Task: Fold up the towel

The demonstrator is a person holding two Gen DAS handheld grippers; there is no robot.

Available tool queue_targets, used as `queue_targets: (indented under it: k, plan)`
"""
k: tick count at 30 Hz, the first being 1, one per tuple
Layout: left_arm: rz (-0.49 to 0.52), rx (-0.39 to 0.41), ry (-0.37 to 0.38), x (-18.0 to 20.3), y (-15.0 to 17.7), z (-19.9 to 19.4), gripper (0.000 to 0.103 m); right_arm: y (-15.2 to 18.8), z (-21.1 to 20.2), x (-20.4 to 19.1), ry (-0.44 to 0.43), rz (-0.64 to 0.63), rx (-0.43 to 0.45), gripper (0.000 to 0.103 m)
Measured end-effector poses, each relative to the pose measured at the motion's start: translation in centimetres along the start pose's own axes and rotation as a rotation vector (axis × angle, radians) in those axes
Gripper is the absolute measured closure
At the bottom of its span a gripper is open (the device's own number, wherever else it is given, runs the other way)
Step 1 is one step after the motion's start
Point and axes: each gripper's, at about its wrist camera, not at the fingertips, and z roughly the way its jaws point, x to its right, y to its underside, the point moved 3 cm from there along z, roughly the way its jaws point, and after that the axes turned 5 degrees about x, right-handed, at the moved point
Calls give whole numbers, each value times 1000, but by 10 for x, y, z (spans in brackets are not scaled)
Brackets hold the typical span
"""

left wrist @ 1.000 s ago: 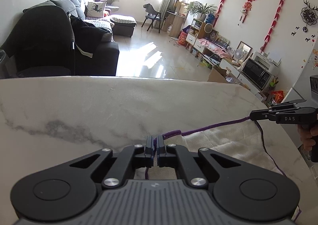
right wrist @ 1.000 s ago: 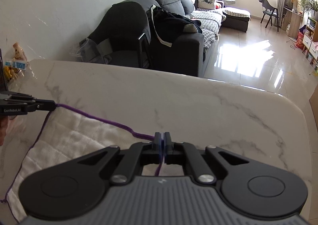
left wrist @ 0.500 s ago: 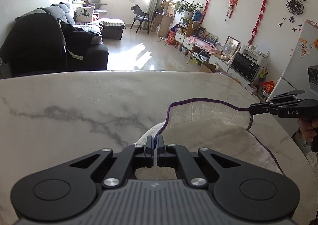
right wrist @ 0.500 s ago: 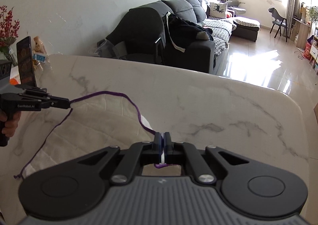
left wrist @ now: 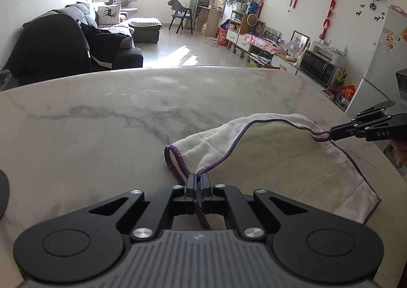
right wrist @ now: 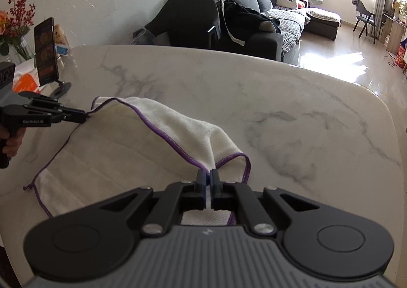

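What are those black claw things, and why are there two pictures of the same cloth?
Each claw is a hand-held gripper: a tool with two fingers that a person squeezes shut, one in each hand. A small camera sits on each tool and looks forward along its fingers, so there are two pictures of one moment.

One picture comes from the left hand-held gripper. The other comes from the right hand-held gripper. Each camera also sees the other tool off to the side.

On the marble table lies a white towel with a purple edge. Both tools are shut on its edge, lifting that edge so it curls over the part lying flat, to fold it. A phone on a stand is also on the table.
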Motion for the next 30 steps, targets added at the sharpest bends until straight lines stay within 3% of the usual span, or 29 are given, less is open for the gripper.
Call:
queue_targets:
  k: [5, 7, 9, 11, 22, 30]
  plan:
    - [194, 19, -82, 15, 3, -1, 93, 8, -4, -12, 23, -38, 4, 86]
    - [254, 26, -107, 17, 4, 3, 91, 9, -3, -18, 42, -70, 2, 86]
    - [314, 33, -132, 20, 5, 8, 75, 9, -2, -26, 68, -112, 8, 86]
    - [374, 39, -157, 22, 6, 12, 66, 9, -2, -34, 78, -140, 15, 86]
    - [697, 72, -290, 32, 11, 35, 66, 11, 0, -45, 84, -205, 10, 81]
    - [799, 96, -305, 28, 15, 53, 65, 10, -2, -51, 90, -251, 27, 72]
